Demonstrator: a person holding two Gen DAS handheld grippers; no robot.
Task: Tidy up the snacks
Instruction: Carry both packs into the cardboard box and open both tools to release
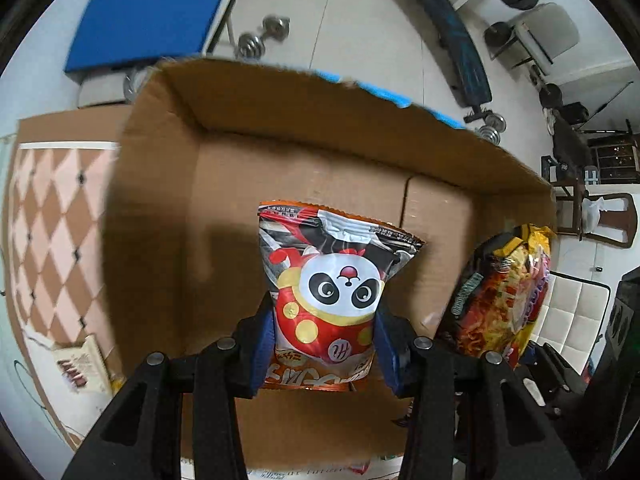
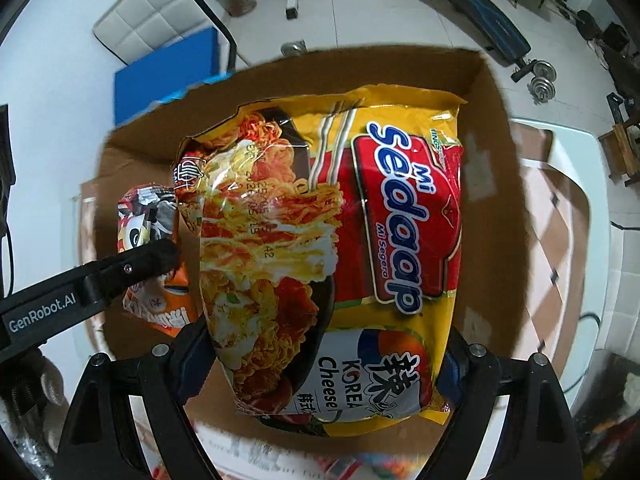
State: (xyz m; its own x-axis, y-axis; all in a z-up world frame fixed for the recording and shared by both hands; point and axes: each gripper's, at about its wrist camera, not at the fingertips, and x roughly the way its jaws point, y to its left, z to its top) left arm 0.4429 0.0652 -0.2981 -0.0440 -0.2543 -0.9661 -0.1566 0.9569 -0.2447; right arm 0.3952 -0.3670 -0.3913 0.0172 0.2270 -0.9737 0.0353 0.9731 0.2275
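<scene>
My left gripper point(image 1: 325, 344) is shut on a panda snack bag point(image 1: 332, 292), held upright over the open cardboard box point(image 1: 224, 184). My right gripper point(image 2: 324, 364) is shut on a large yellow Mi Sedaap noodle pack point(image 2: 360, 248), held over the same box point(image 2: 492, 184). The noodle pack shows at the right in the left wrist view point(image 1: 500, 292). The panda bag point(image 2: 148, 216) and the left gripper's finger point(image 2: 132, 268) show at the left in the right wrist view. The box floor below looks bare.
The box stands on a table with a brown and pink diamond-pattern mat point(image 1: 52, 216). A small snack packet point(image 1: 76, 364) lies on the mat left of the box. A blue pad point(image 1: 148, 16), dumbbells point(image 1: 264, 36) and a weight bench point(image 1: 460, 48) are on the floor beyond.
</scene>
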